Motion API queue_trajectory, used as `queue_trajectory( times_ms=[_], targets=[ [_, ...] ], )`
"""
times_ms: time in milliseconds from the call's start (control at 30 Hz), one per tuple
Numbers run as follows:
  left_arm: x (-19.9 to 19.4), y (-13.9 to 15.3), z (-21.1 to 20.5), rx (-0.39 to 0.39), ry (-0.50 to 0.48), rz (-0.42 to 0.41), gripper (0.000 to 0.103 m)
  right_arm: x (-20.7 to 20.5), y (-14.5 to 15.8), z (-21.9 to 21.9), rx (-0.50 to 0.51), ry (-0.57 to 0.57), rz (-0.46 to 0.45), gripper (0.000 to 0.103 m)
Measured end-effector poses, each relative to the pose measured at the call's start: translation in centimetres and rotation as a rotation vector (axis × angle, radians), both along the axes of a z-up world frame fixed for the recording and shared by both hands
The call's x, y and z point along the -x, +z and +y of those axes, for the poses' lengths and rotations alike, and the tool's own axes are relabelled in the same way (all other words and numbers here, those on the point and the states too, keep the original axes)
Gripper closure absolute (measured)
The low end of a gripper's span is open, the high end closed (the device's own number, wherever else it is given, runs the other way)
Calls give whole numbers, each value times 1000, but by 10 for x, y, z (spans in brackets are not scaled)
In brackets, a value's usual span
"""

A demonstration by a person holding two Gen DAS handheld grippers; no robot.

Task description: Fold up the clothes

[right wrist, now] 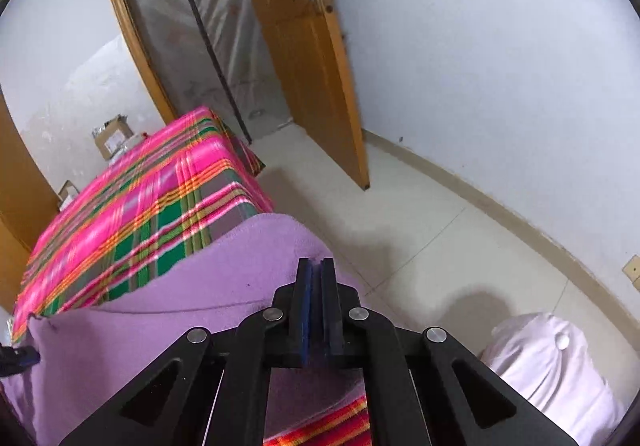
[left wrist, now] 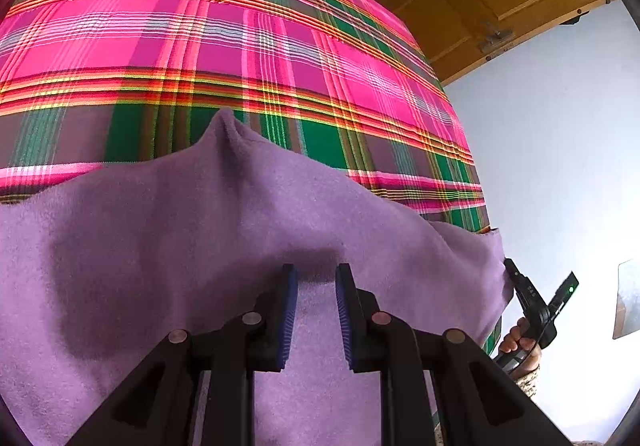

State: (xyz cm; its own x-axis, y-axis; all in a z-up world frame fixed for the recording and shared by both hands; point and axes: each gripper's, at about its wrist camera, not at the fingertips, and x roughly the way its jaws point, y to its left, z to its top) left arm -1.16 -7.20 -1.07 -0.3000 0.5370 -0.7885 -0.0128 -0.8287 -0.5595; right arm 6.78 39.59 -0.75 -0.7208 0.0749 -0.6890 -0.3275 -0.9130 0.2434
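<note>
Looking down, I see fuzzy purple cloth over the plaid bedspread; left claw spread, right claw pressed together; a white pillow shows lower right only in the right view.

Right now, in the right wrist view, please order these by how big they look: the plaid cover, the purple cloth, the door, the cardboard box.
1. Plaid cover and purple cloth: alike, and the cloth is nearer, so no ranking.
2. Door.
3. Cardboard box, far off and smallest.
</note>
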Motion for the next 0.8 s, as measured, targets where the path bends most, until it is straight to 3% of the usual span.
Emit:
queue_trajectory(
  times_ms=[100,233,367,533,700,800],
  targets=[
    [0,0,1,2,0,3,83,6,-2,-2,-3,6,-35,96],
    [0,0,1,6,1,3,83,2,12,2,-5,0,20,92],
    [-1,0,0,9,-3,2,83,21,20,1,54,103,43,64],
    [-2,-1,-2,-4,5,3,83,60,9,-6,61,198,-47,61],
    [-1,-1,-2,-6,5,0,83,69,-5,-8,87,202,-95,61],
    [-1,-1,-2,-5,5,0,83,72,-9,-10,84,192,-113,74]
  ],
)
